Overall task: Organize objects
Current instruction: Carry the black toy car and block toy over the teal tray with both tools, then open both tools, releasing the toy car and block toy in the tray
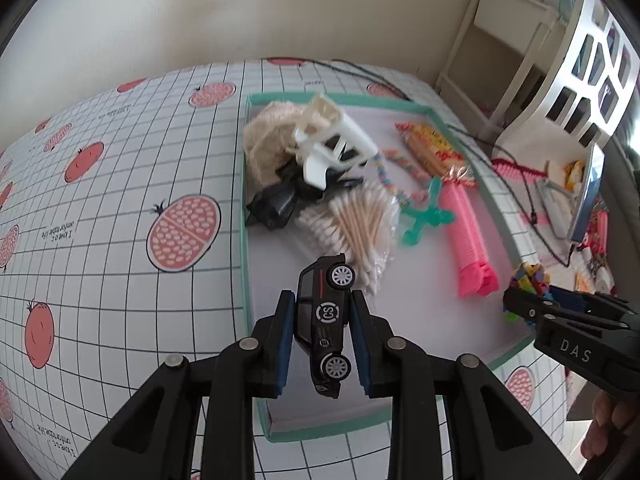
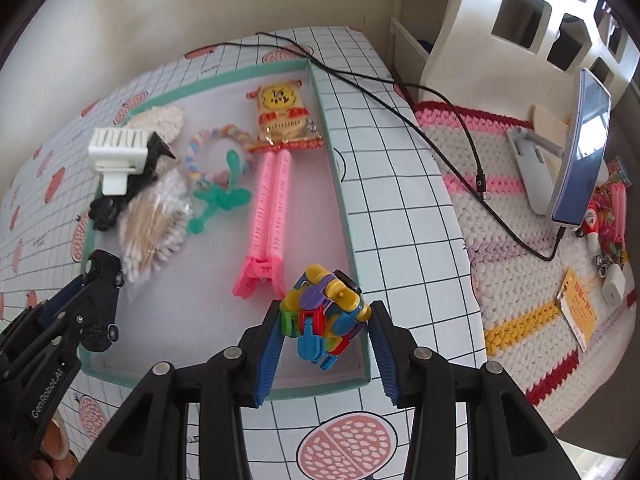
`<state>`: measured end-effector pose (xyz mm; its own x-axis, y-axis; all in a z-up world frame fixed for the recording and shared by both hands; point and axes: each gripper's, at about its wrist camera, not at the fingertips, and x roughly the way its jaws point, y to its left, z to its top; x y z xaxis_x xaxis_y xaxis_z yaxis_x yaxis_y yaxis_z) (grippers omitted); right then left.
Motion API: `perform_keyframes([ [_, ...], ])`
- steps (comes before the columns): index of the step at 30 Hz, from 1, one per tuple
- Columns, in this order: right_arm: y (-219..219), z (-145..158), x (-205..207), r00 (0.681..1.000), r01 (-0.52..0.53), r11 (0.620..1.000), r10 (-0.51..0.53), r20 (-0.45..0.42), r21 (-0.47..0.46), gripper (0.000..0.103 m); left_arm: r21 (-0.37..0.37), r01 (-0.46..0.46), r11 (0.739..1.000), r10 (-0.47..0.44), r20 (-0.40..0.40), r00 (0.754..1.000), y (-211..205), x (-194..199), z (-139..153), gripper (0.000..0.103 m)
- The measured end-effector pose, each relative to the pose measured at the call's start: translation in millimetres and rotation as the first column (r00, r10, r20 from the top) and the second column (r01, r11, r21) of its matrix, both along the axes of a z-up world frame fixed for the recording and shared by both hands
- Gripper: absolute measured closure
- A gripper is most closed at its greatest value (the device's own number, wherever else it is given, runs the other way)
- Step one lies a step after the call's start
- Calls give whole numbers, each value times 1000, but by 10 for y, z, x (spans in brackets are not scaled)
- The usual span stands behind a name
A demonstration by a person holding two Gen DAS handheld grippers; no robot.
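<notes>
My left gripper is shut on a black toy car, held nose-down over the near left part of a teal-rimmed tray. From the right wrist view the same car hangs at the tray's left edge. My right gripper is shut on a multicoloured block toy above the tray's near right corner; it also shows at the right of the left wrist view, as the block toy.
Inside the tray lie a cotton swab pack, a white comb-like clip, a pink hair clip, a snack packet, a braided ring and a green toy. A cable, phone stand and crocheted mat sit right.
</notes>
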<state>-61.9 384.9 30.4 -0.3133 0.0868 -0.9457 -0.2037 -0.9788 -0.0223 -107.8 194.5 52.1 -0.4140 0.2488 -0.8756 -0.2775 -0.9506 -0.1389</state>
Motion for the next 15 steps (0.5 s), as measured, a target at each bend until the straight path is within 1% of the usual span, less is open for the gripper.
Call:
perform_keyframes([
  [5, -8, -18, -6, 1000, -7, 1000, 7, 3, 13, 58, -5, -4, 1000, 4, 15, 1000, -13, 0, -30, 75],
  [10, 9, -9, 5, 1000, -4, 1000, 4, -2, 4, 57, -21, -1, 1000, 1, 6, 1000, 9, 17, -6, 75],
  [15, 4, 26, 32, 1000, -6, 1000, 6, -13, 3, 57, -13, 0, 1000, 0, 0, 1000, -22, 22, 42, 73],
])
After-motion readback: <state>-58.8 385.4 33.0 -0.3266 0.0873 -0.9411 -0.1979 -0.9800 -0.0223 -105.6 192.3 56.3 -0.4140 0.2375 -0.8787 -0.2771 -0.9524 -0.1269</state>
